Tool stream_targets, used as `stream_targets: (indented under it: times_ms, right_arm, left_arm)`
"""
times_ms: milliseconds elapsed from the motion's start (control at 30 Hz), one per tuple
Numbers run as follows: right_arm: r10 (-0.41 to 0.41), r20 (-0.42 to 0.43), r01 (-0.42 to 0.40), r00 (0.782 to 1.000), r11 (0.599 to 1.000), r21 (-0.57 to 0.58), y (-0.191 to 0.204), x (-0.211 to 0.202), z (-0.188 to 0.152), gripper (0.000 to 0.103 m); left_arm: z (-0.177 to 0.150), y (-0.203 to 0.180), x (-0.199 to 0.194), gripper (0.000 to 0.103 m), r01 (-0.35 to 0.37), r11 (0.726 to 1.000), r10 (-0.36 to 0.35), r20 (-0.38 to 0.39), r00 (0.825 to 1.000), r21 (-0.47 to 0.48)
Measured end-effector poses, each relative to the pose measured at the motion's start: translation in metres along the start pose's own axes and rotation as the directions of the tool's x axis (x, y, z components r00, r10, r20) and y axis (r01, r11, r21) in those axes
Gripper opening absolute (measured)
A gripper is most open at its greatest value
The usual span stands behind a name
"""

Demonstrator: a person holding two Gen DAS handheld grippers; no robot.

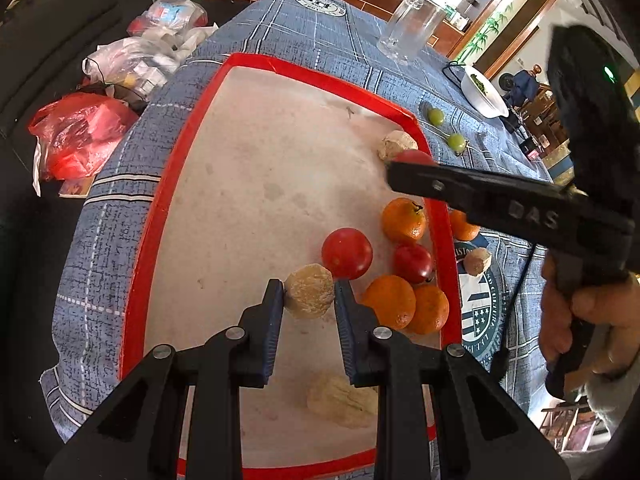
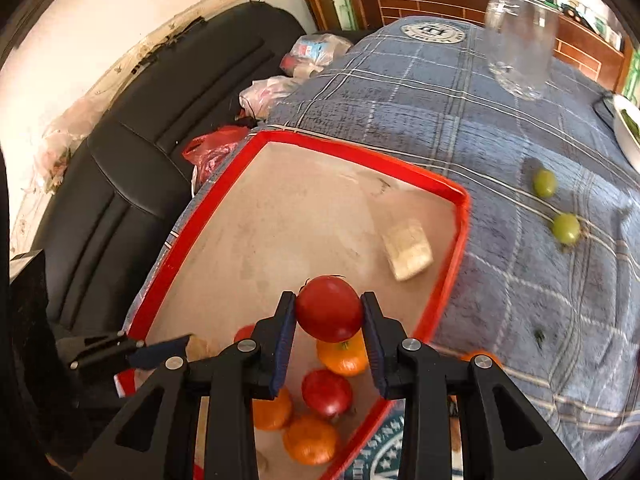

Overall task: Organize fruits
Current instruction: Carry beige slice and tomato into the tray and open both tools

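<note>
Left wrist view, far left: we see a dark sofa (image 1: pixel 60 40) with plastic bags, one of them a red bag (image 1: pixel 80 136), beside the table edge.
Table cover: we see a blue checked cloth (image 1: pixel 312 40) under everything.
Tray: we see a red-rimmed tray (image 1: pixel 180 152) with a pale floor lying on the cloth.
Left gripper: our left gripper (image 1: pixel 309 292) is clamped on a beige lumpy fruit (image 1: pixel 309 296), low over the tray floor; whether the fruit touches the floor we cannot tell.
Fruit cluster: just right of that grip we see a red tomato (image 1: pixel 346 253), a smaller red fruit (image 1: pixel 413 263) and three oranges (image 1: pixel 404 220) grouped against the tray's right rim.
Near edge: we see another beige piece (image 1: pixel 344 402) lying on the tray below the left fingers.
Outside the rim: we see an orange (image 1: pixel 464 228), a beige piece (image 1: pixel 478 261) and two green grapes (image 1: pixel 435 116) on the cloth.
Far right: a hand (image 1: pixel 588 320) holds the other tool.
Right wrist view, tray: we see a pale block (image 2: pixel 408 250) near the tray's far right corner.
Right gripper: our right gripper (image 2: pixel 329 312) is closed on a red tomato (image 2: pixel 329 308), held above the fruit cluster in the tray.
Cloth, right: we see a clear glass (image 2: pixel 520 48) standing at the far side.
</note>
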State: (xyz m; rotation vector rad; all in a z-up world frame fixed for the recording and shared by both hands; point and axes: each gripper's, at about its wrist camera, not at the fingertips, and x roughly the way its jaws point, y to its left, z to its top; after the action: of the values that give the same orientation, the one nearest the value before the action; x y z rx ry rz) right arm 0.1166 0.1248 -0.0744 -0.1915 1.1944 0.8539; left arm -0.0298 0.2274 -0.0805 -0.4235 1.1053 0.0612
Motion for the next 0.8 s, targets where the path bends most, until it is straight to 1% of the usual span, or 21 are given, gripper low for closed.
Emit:
stream_targets:
  times_ms: [300,467,700,800]
  right_arm:
    - [-0.016,-0.041,0.015,0.999,0.999,-0.029,0.008,0.029,0.008,0.033]
    - [-0.025,-0.059,0.023,0.998,0.999,-0.034,0.009,0.036,0.007,0.033]
    - [-0.036,-0.07,0.034,0.997,0.999,-0.035,0.006,0.04,0.004,0.034]
    - [-0.026,-0.071,0.024,0.997,0.999,-0.028,0.006,0.04,0.005,0.035]
  left_arm:
    - [-0.003,-0.004,0.01,0.024,0.01,1.0,-0.009,-0.027,1.0,0.029]
    - [-0.004,-0.005,0.012,0.024,0.02,0.999,-0.019,-0.029,0.999,0.039]
    - [-0.002,-0.007,0.013,0.024,0.012,0.999,-0.011,-0.027,1.0,0.048]
    - [-0.001,-0.007,0.013,0.024,0.009,0.999,-0.008,-0.029,1.0,0.048]
